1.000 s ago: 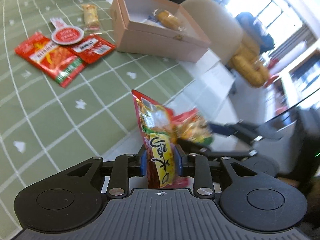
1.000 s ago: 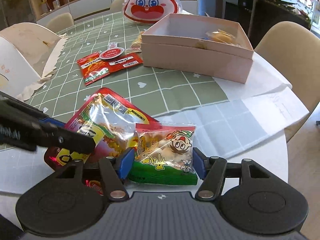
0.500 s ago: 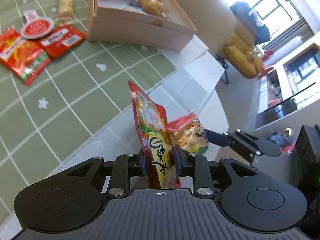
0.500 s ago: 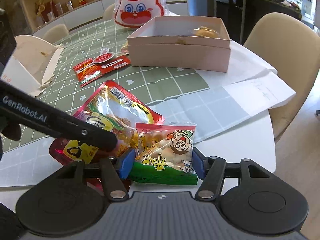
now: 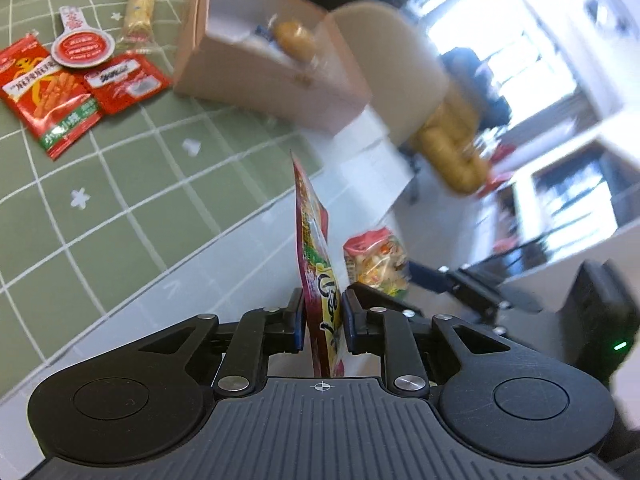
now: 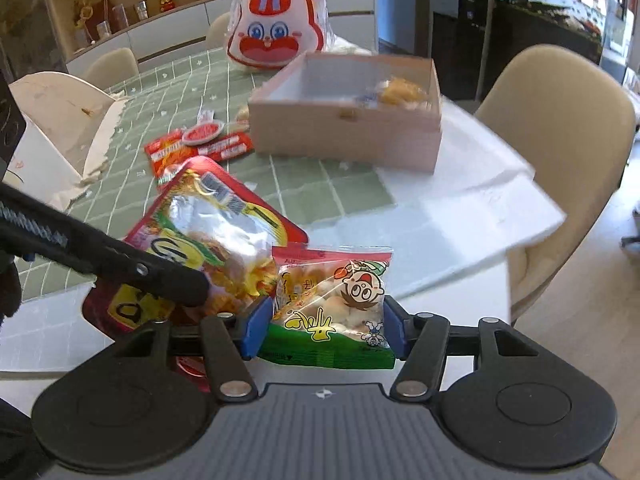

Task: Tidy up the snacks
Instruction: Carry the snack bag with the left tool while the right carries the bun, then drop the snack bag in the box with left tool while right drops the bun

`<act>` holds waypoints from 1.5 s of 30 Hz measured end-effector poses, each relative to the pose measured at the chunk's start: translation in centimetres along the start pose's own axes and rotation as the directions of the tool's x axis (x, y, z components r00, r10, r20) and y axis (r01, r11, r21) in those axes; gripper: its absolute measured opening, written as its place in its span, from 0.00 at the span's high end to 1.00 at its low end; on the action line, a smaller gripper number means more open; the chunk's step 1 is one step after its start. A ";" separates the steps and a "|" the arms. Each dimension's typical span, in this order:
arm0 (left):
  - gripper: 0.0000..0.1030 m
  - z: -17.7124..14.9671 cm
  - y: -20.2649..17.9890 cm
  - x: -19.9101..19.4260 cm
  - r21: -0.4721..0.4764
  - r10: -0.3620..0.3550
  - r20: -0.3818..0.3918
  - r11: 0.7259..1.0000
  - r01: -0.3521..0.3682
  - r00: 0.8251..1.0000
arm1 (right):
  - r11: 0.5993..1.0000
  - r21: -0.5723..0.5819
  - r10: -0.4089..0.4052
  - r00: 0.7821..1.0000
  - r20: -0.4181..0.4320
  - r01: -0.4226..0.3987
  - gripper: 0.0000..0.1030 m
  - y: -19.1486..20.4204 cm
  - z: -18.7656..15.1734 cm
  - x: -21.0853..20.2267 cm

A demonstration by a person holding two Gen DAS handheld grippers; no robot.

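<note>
My left gripper [image 5: 322, 318] is shut on a red and yellow snack bag [image 5: 316, 248], held edge-on above the table's near edge; the same bag shows flat in the right wrist view [image 6: 208, 232]. My right gripper [image 6: 324, 320] is shut on a small cartoon snack pack with a green base [image 6: 332, 300], also visible in the left wrist view [image 5: 376, 260]. The pink open box [image 6: 344, 136] stands ahead on the table with a wrapped bun [image 6: 400, 92] inside; it also shows in the left wrist view [image 5: 268, 64].
Red snack packets [image 5: 44, 88] and a round red-lidded cup [image 5: 82, 48] lie on the green checked cloth [image 5: 120, 184] left of the box. A rabbit-face bag [image 6: 276, 32] stands behind the box. Beige chairs [image 6: 560, 120] ring the table. A torn white carton [image 6: 60, 120] stands at left.
Both grippers have lifted and drawn back a little with their packs still held. The left view has swung, turning the red bag more edge-on; the box looks closer in the right view.
</note>
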State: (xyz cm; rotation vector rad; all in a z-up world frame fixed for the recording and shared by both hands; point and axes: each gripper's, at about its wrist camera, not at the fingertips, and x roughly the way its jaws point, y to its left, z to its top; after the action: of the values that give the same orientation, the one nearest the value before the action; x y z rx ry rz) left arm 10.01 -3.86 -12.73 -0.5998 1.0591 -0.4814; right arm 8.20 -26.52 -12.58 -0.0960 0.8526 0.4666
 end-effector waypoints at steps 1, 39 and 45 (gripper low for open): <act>0.78 1.0 -0.4 -0.9 -0.016 -0.035 0.027 0.999 0.035 0.999 | 1.000 -0.009 -0.001 1.000 0.016 0.002 0.44 -0.3 0.8 -0.6; 0.63 9.5 5.5 -3.2 -0.236 0.549 0.249 0.833 -0.500 0.798 | 0.996 -0.087 0.014 0.989 -0.144 -0.027 0.39 -4.6 23.2 15.8; 0.64 3.6 8.2 -5.5 -0.399 0.609 0.174 0.762 -0.510 0.774 | 0.954 -0.283 0.091 0.995 -0.049 -0.101 0.35 2.7 24.8 13.9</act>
State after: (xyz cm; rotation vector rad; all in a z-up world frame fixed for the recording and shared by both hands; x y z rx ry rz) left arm 11.67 6.50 -13.23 -0.5852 0.9766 0.3304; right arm 32.31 -12.55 -6.24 -0.3304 0.8233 0.6802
